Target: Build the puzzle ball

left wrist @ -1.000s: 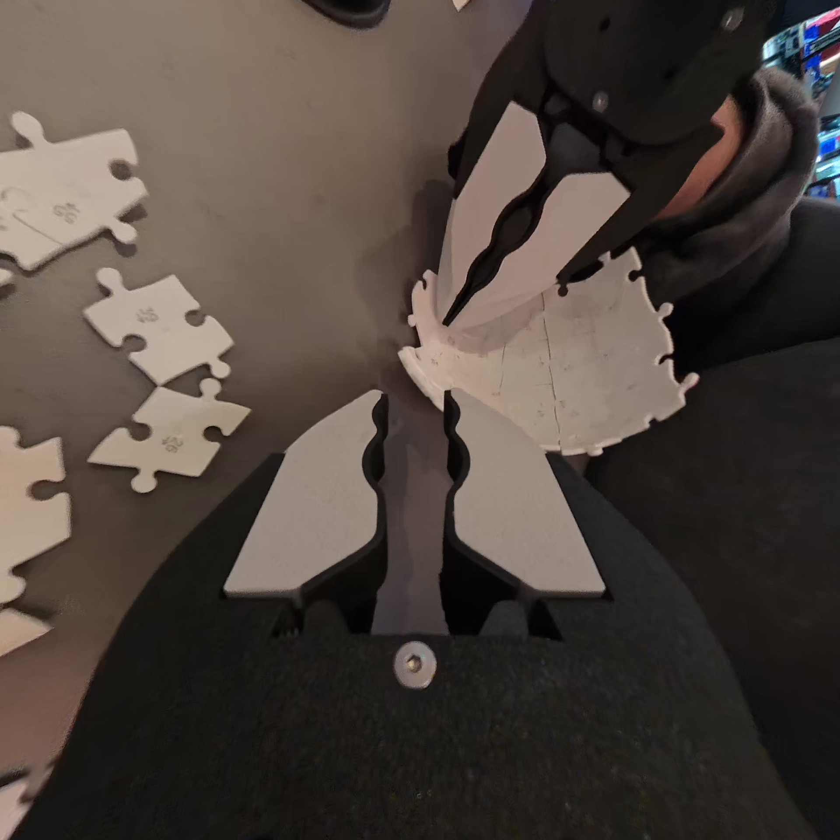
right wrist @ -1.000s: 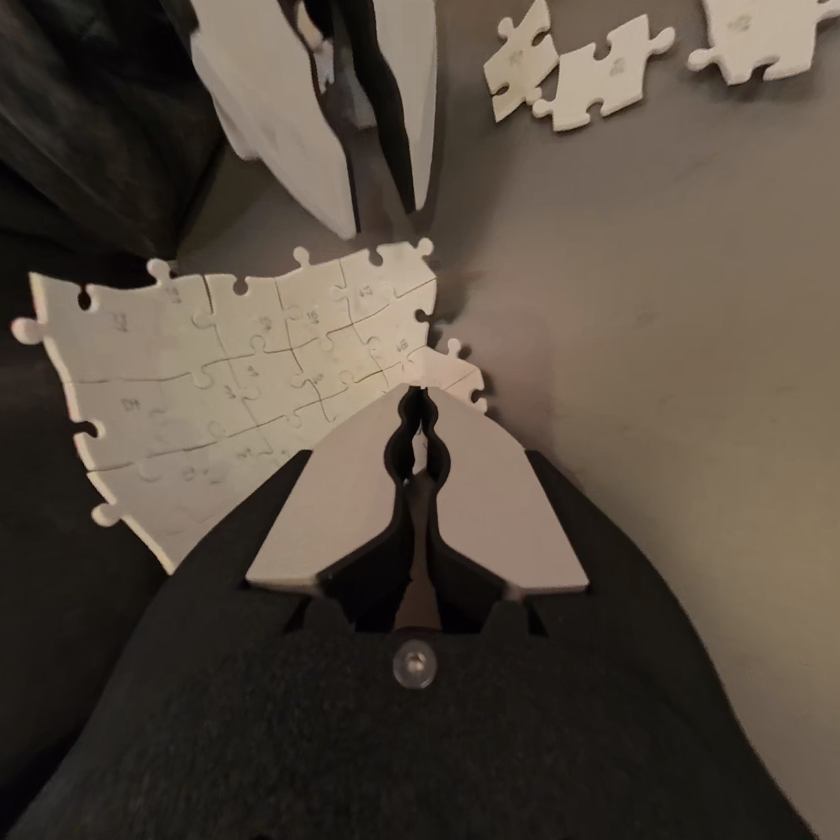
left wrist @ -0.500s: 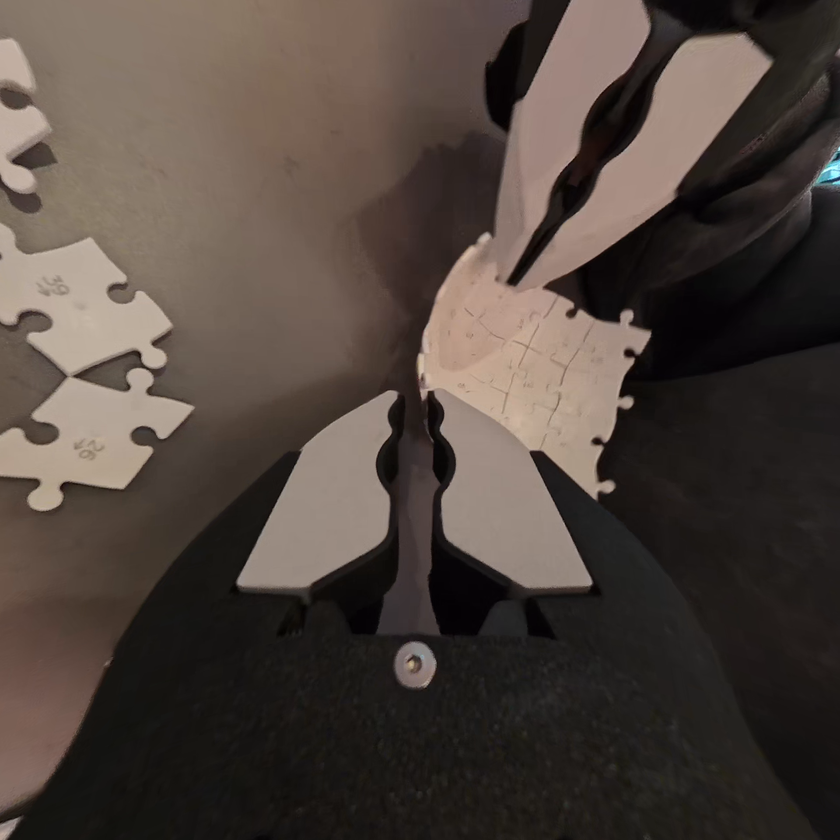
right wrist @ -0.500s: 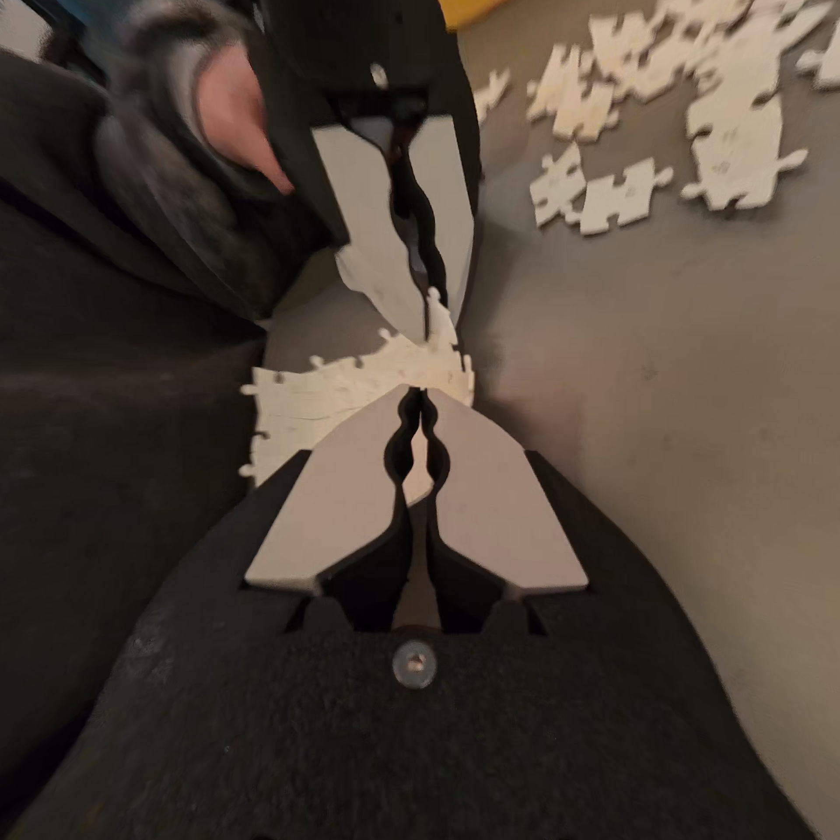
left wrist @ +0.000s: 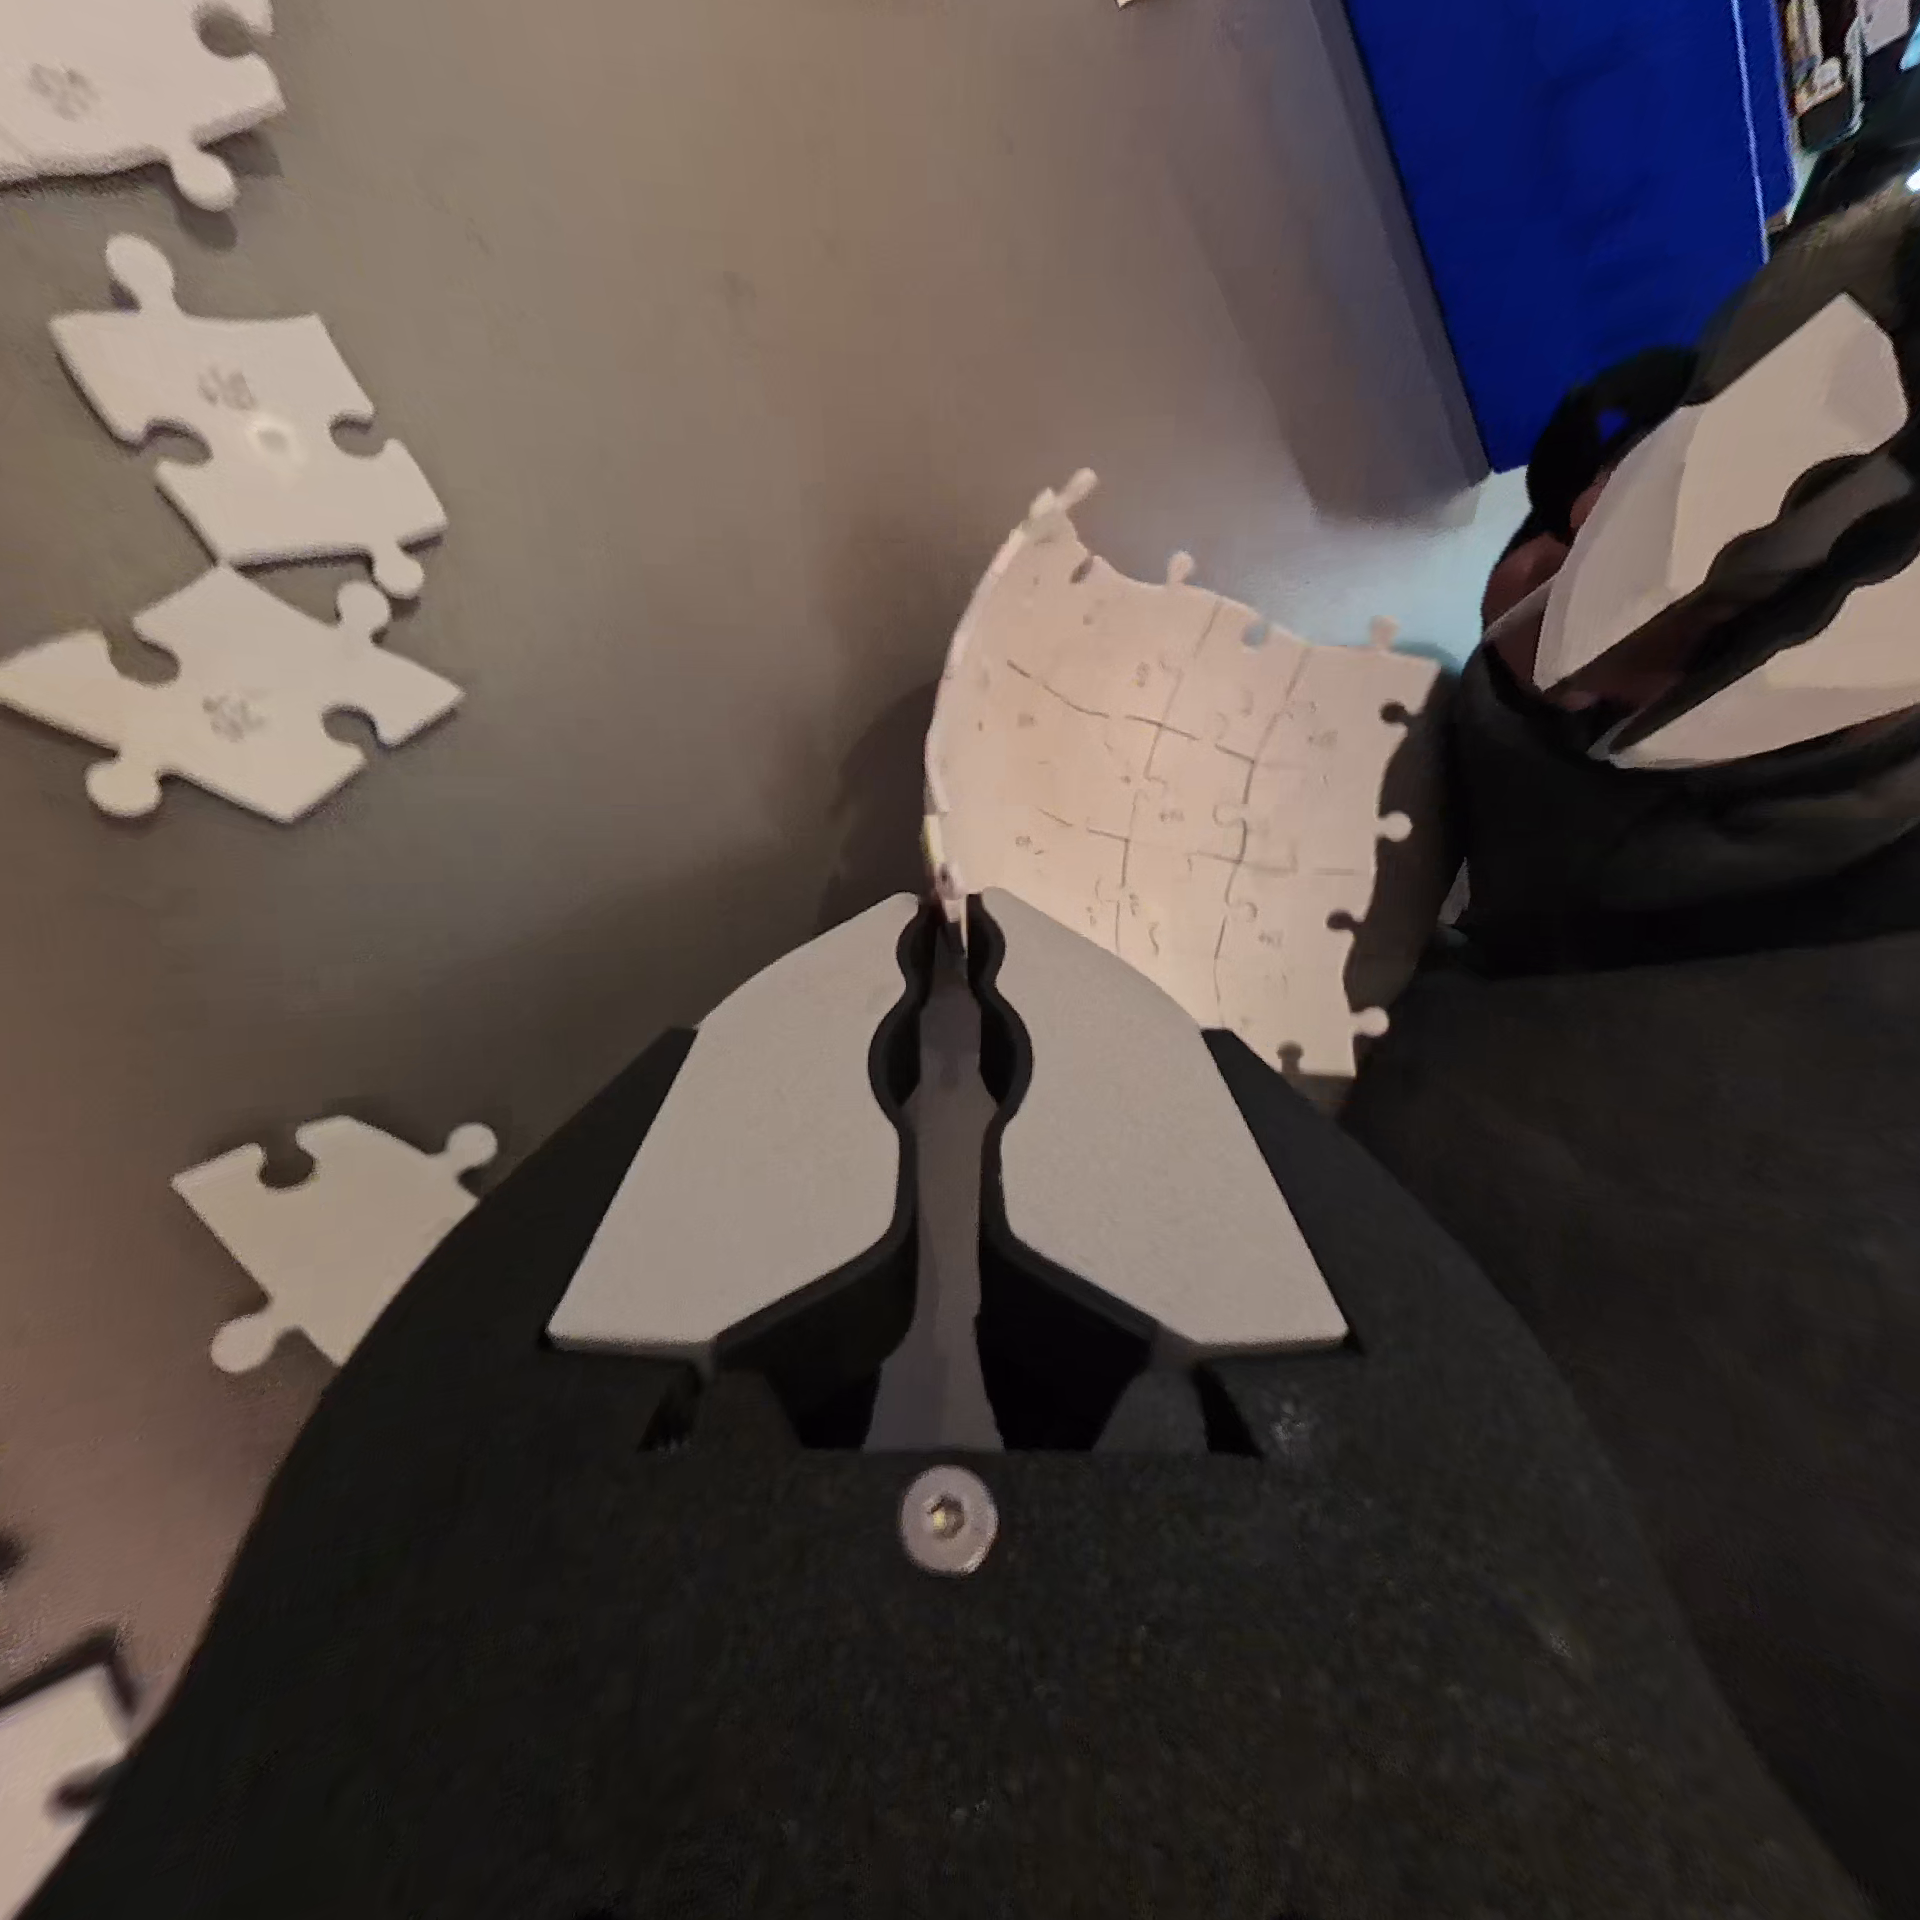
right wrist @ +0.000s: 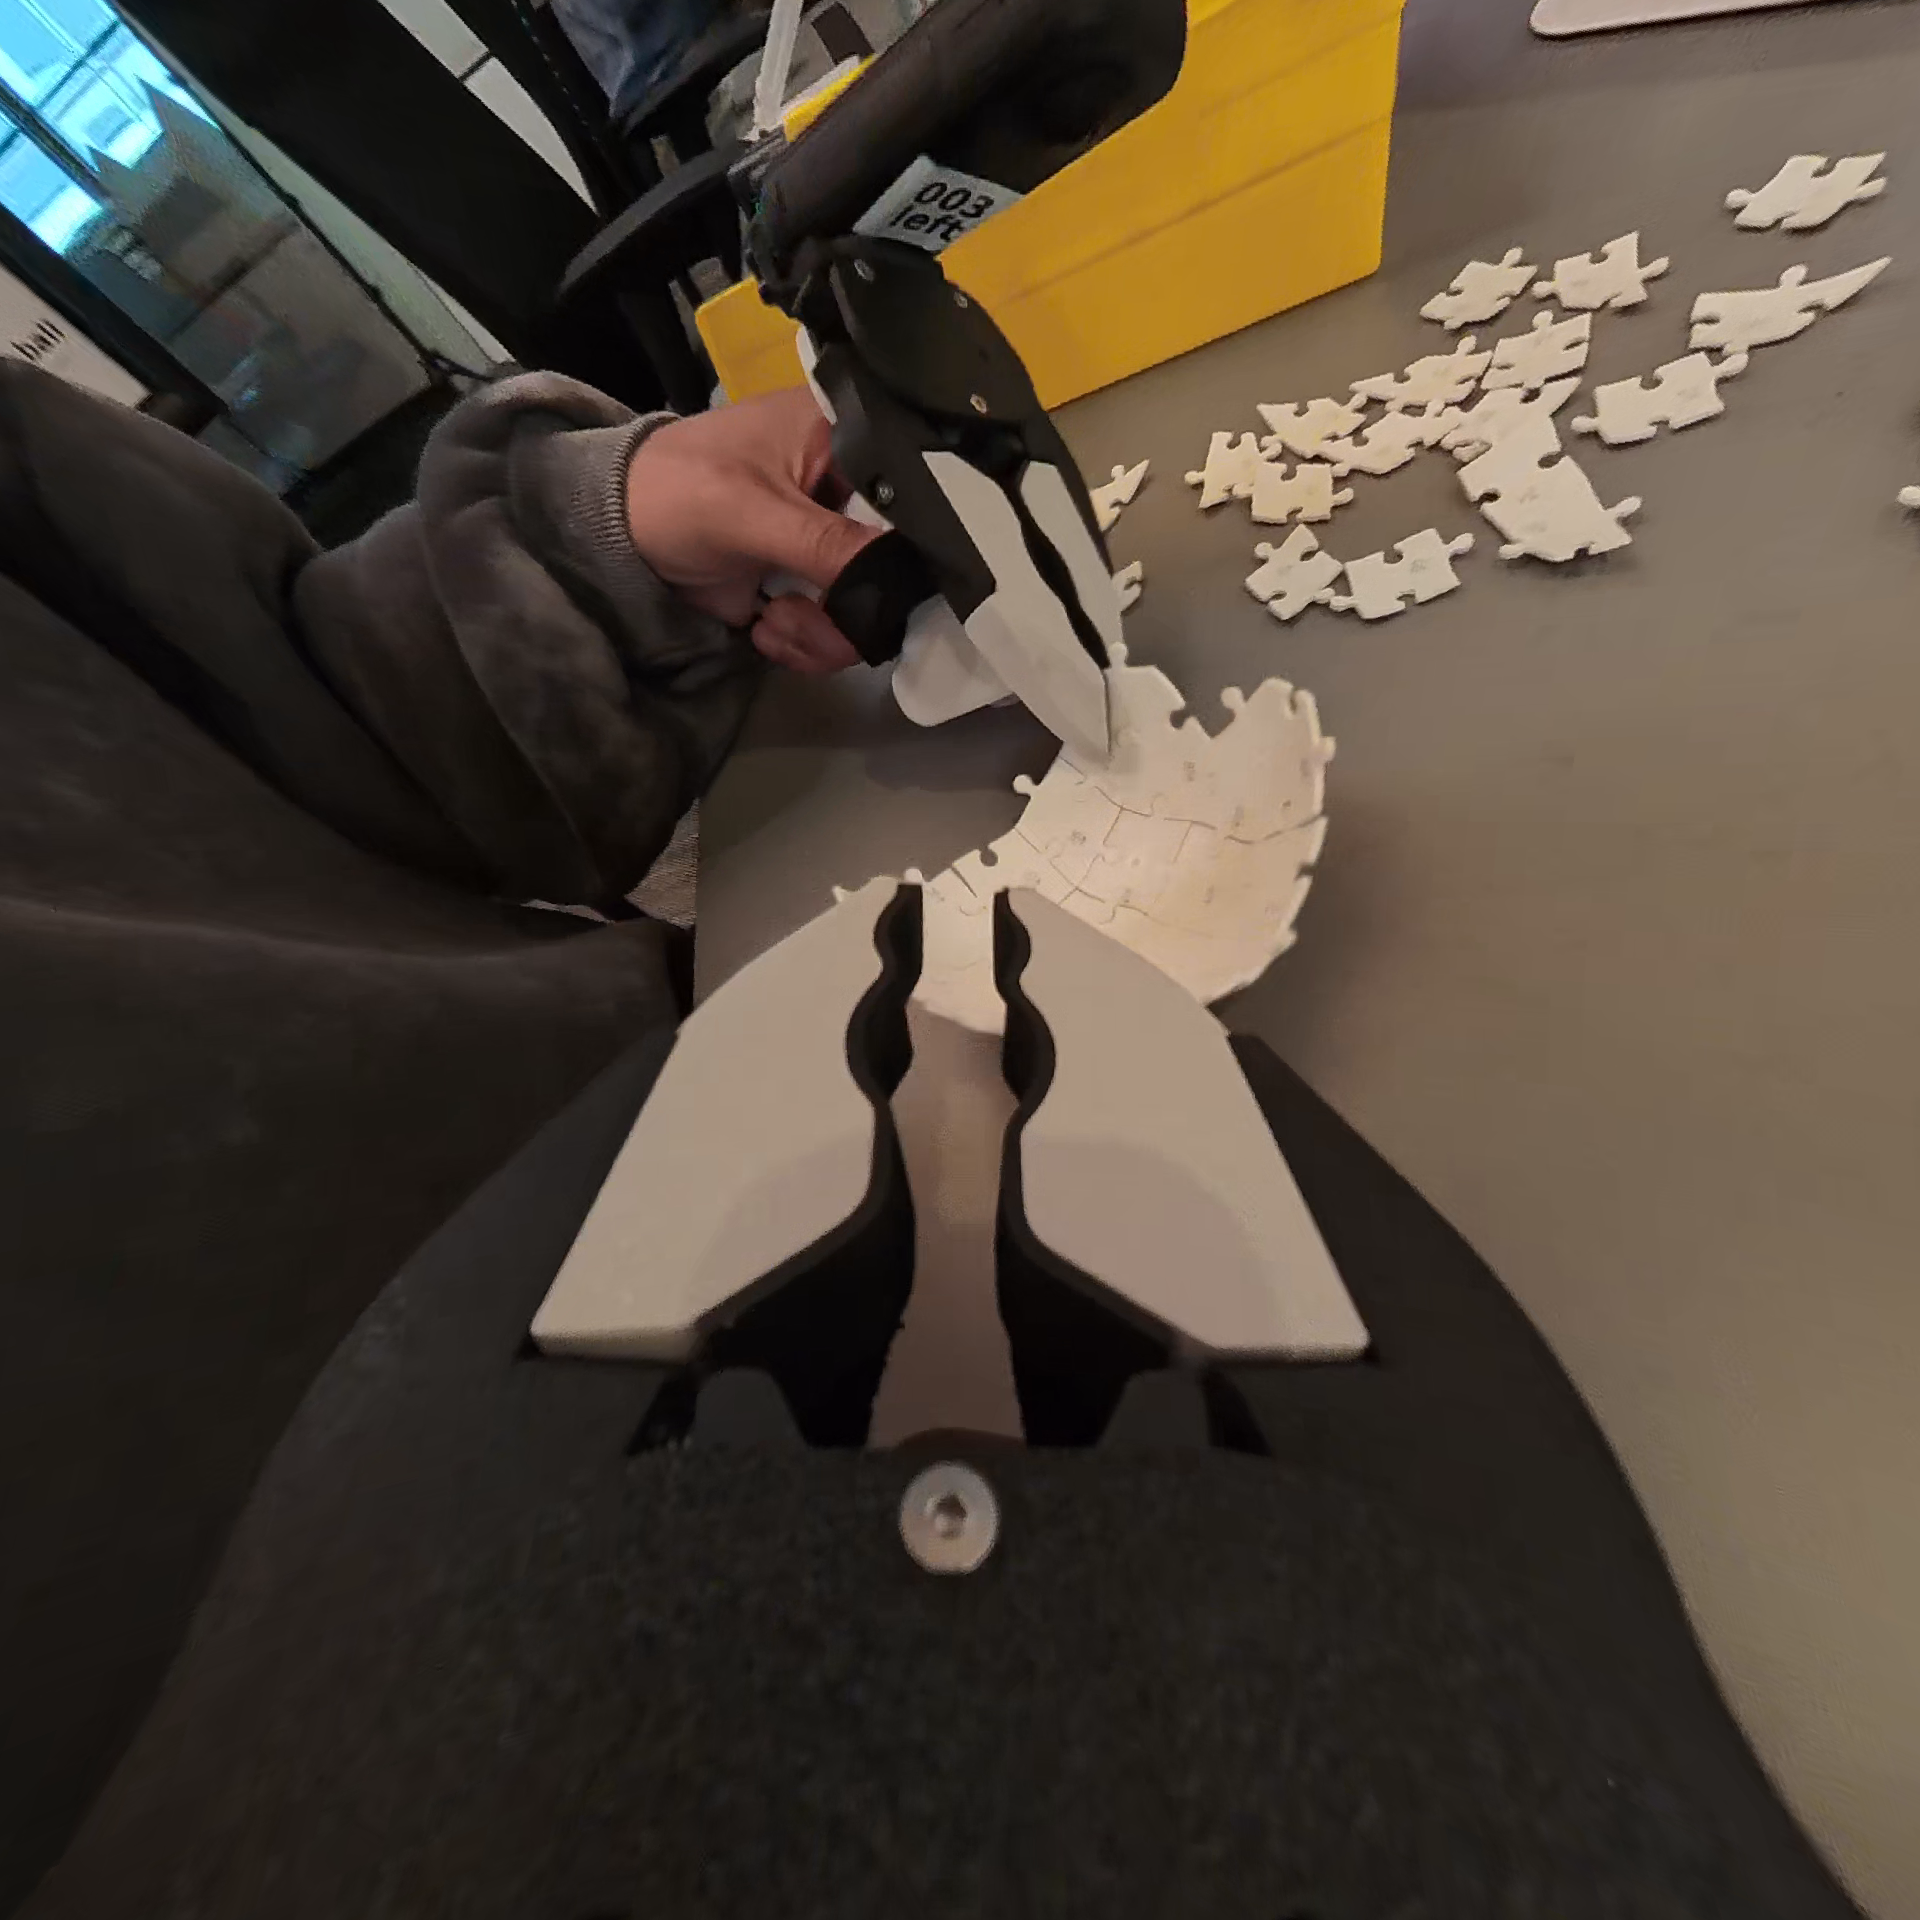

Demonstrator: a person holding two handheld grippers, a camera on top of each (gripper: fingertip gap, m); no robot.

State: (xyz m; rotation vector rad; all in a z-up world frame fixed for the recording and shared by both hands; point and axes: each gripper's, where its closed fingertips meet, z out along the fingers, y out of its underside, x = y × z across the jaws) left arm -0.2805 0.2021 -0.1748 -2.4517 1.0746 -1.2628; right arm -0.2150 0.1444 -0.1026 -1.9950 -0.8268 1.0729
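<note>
Holding the curved shell [left wrist: 1164, 790] of joined puzzle pieces by its rim, the left gripper [left wrist: 948, 914] has its fingers clenched on one edge. The shell stands tilted, its lower side on or just above the grey counter [left wrist: 675, 416], near the counter's front edge; the views do not settle which. In the right wrist view the left gripper [right wrist: 1101, 727] bites the far rim of the shell [right wrist: 1174, 862].

The right gripper [right wrist: 948, 914] has its fingers released, with a clear gap between them and nothing held; the near rim of the shell lies just beyond the tips. Its state cannot be told from the left wrist view, where the right gripper [left wrist: 1756, 623] is blurred.

Loose pieces [right wrist: 1455, 457] lie scattered on the counter beyond the shell, in front of a yellow box [right wrist: 1195, 229].

Recommended procedure for the step in hand:
- Keep the left grip firm but light; the thin rim probably bends or unlocks under heavy pressure.
- Keep the shell's open rim facing the right gripper.
- Take one loose piece by its body, leaving its tabs free.
- Press each tab in along the curve, not straight down.
</note>
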